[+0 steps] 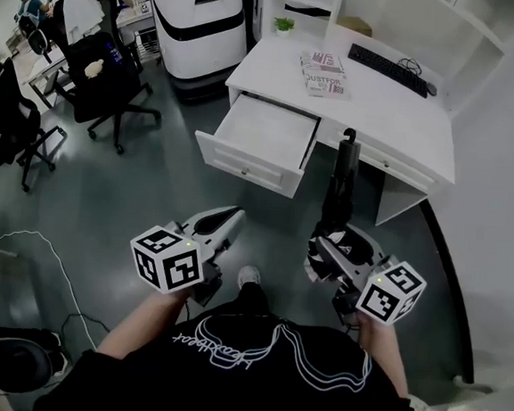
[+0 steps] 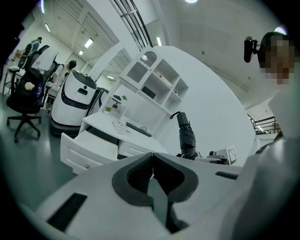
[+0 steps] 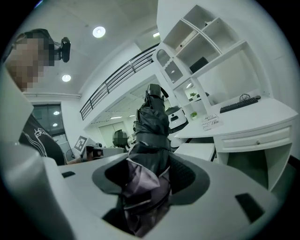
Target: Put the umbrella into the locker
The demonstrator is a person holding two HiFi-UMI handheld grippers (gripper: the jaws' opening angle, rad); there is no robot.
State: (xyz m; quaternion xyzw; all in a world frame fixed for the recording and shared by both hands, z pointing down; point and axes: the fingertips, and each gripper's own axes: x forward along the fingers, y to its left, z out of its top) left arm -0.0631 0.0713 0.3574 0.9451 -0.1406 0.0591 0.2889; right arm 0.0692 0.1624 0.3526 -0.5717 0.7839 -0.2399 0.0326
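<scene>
- The right gripper (image 3: pixel 150 176) is squeezed tight on the folded black umbrella (image 3: pixel 151 124). In the head view the umbrella sticks out ahead of it and points to 12 o'clock. Its handle end is the far end.
- The left gripper (image 2: pixel 152 157) has its two jaws pressed together with nothing between them. It is at 9 o'clock from the right gripper.
- The umbrella is up in the air and not inside anything yet. The white surface (image 1: pixel 399 114) is ahead. Its open drawer (image 1: pixel 263 138) is at 11 o'clock from the right gripper.
- I think the step now is carrying the umbrella to where it goes. No locker door shows, so the open drawer may be the place. I cannot be sure.
- To do it well, keep the squeeze firm. The grip is on soft cloth near one end, so the long end could droop or slip.
- Keep the handle end from bumping the edge of the surface, and lay the umbrella in the long way so it fits.
- The free left gripper could hold up the far end.
- Counting: one umbrella, two grippers, one open drawer, one keyboard (image 1: pixel 390 69), one small pile of booklets (image 1: pixel 323 73), and at least two black chairs (image 1: pixel 107 80).
</scene>
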